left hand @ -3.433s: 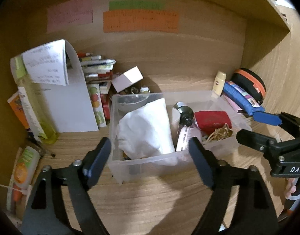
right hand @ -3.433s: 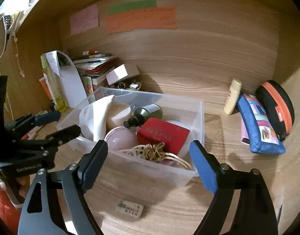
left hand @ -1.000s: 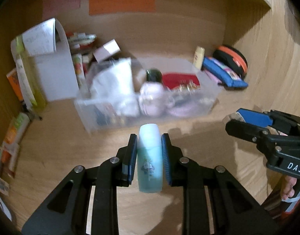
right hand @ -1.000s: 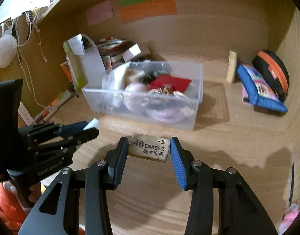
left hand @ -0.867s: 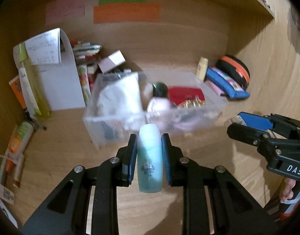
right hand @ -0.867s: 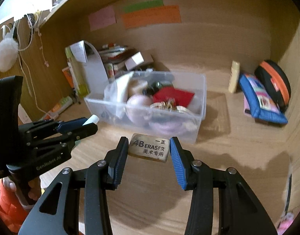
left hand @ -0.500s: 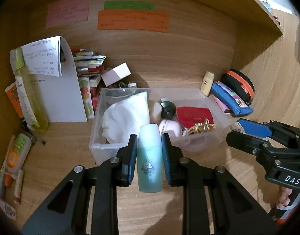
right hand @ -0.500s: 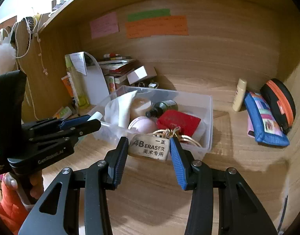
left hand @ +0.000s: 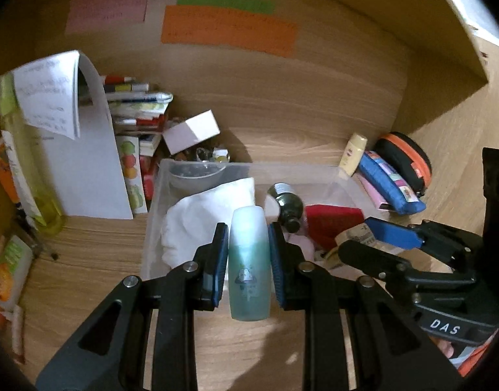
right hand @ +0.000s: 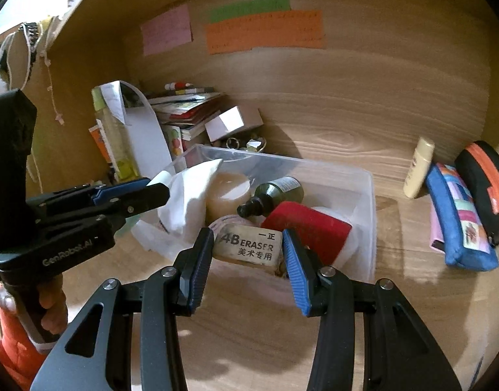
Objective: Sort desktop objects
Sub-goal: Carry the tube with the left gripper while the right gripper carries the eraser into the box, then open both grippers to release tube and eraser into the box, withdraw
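The clear plastic bin (right hand: pixel 370 215) was seen right in front of both tongs and a little below them, on the wooden counter (right hand: pixel 396 309). A blue-green bottle (left hand: pixel 249 260) was held tight in the left tongs (left hand: pixel 248 257), with its long side pointing ahead toward the bin, over the white cloth (left hand: pixel 204 218). A flat eraser (right hand: pixel 248 246) was held tight in the right tongs (right hand: pixel 248 260), with its long side across them, over the bin's near wall. Both tongs were about equally near the bin, so a drop seemed to be next. "4B ERASER" was read on the eraser. "GenRobot.AI" was read on the left tongs' body and "DAS" on the right tongs' body. The writing on the wall notes (right hand: pixel 265 31) was too small to read.
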`<state>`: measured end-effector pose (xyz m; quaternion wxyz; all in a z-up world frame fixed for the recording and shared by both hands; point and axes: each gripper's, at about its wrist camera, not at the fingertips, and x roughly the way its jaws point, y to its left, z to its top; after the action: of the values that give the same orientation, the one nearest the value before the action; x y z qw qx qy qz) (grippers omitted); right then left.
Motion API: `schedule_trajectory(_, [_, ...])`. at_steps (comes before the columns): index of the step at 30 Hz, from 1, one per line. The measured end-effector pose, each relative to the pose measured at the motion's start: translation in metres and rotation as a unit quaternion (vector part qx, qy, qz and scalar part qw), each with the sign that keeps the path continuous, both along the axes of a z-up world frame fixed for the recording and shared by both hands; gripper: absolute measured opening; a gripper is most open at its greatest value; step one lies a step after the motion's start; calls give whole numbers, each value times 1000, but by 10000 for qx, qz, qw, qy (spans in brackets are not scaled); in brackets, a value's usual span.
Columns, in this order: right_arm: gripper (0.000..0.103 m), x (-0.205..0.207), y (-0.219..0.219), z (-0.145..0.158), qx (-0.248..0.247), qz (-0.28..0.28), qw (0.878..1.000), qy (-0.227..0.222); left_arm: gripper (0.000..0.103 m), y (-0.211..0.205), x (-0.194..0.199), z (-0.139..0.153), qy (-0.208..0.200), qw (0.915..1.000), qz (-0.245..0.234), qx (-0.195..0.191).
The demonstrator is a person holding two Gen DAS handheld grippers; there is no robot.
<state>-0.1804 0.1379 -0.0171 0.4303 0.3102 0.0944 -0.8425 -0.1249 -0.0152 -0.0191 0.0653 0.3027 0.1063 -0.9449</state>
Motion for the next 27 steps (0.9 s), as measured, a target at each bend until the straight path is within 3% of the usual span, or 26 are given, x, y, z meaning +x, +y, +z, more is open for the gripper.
schedule_trajectory(7, [40, -13, -15, -21, 139, 69, 9997, -179, 24, -3, -17, -24, -409, 9990, -87, 158])
schedule_trajectory(11, [41, -14, -16, -21, 152, 52, 9997, -156, 25, 3, -16, -26, -419, 9991, -63, -11])
schedule_trajectory(15, [43, -12, -15, -19, 190, 19, 9998, -110, 25, 1, -14, -25, -397, 9991, -92, 92])
schedule_trajectory(22, [62, -1, -8, -7, 126, -112, 9996, 223, 29, 4, -6, -14, -238, 9997, -74, 49])
schedule_trajectory(25, [68, 3, -4, -3, 111, -196, 9993, 289, 36, 7, 3, -7, -136, 9999, -7, -55])
schedule_trajectory(27, [75, 6, 0, 0, 96, -284, 9990, 328, 48, 7, 8, -4, -88, 9999, 35, -77])
